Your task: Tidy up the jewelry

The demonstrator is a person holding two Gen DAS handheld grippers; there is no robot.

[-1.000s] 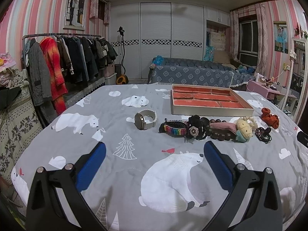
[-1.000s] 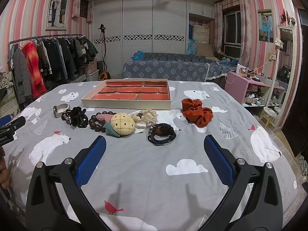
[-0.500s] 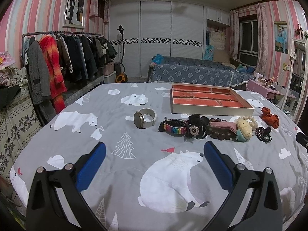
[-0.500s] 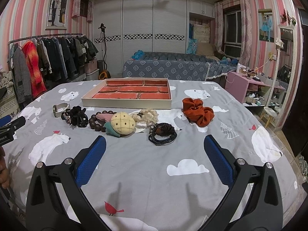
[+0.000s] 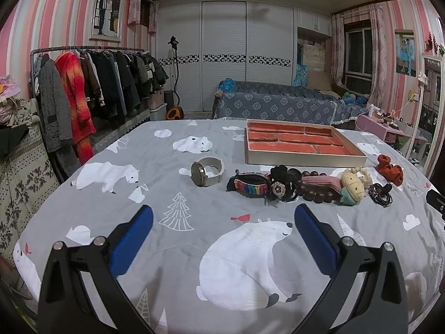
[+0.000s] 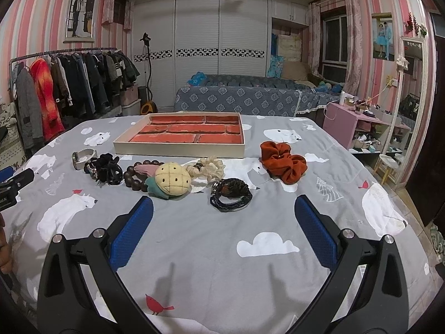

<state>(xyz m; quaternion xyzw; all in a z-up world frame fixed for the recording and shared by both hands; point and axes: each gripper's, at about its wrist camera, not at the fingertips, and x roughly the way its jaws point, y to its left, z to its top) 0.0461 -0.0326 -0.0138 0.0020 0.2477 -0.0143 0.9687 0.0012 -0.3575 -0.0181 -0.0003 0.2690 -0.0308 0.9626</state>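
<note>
Left wrist view: left gripper [image 5: 224, 218] held low over the bedspread [image 5: 155, 194], fingers spread wide, nothing between them. Ahead lie a watch [image 5: 207, 171] and a rainbow bracelet [image 5: 247, 185], near each other; the tray [image 5: 303, 146] sits behind. Coat rack [image 5: 91, 89] along the left wall.

Right wrist view: right gripper [image 6: 224, 218] also low, fingers wide apart, holding nothing. Black cord bracelet [image 6: 230, 190] just ahead; pineapple plush [image 6: 172, 179] beside wooden beads [image 6: 136, 176]; rust scrunchie [image 6: 283, 161] apart on the right. Tray [image 6: 180, 147] beyond; wardrobe [image 6: 219, 55] at the back.
</note>
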